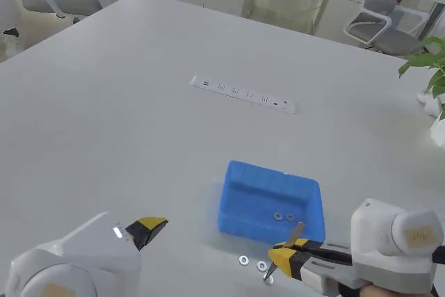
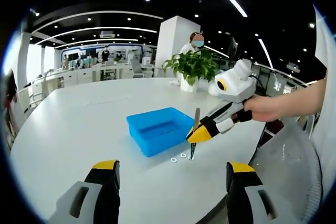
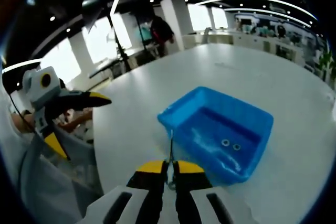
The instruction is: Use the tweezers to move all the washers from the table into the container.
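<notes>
Right gripper (image 1: 281, 255) clamped shut on the tweezers (image 1: 297, 231), left gripper (image 2: 173, 167) wide open, empty. Loose washers (image 1: 243, 261) lie on the table (image 1: 139, 102) just beside the blue container (image 1: 236, 206) — tips could skid and flick one away

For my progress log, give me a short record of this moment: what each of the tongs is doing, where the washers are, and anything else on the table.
left tongs: open, holding nothing, above the table
right tongs: shut on the tweezers, whose tips point down at the table beside the container
container: blue, open-topped, resting on the table
washers in container: two, lying side by side
washers on table: at least two, in front of the container, near the tweezer tips
other: power strip beyond the container
</notes>
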Demonstrator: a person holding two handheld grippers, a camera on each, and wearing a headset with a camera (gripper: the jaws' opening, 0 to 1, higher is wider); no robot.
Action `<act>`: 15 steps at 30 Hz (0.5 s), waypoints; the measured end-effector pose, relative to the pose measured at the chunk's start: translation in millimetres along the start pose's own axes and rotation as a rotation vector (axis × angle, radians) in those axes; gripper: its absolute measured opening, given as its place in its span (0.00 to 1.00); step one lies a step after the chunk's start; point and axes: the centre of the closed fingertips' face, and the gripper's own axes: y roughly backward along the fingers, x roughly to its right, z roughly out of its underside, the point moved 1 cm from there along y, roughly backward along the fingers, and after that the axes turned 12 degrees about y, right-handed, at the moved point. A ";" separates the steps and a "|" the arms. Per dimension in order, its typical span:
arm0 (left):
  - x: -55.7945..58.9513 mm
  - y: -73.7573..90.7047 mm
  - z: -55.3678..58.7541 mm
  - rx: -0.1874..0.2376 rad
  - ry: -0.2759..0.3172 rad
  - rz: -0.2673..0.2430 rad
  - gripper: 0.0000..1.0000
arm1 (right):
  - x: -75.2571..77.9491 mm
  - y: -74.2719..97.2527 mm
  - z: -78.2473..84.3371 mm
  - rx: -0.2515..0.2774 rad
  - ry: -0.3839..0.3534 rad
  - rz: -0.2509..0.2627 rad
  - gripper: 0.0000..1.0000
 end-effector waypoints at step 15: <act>-0.2 -0.1 1.7 -0.013 -0.009 -0.001 0.85 | -5.4 1.3 1.4 -0.013 0.047 -0.003 0.04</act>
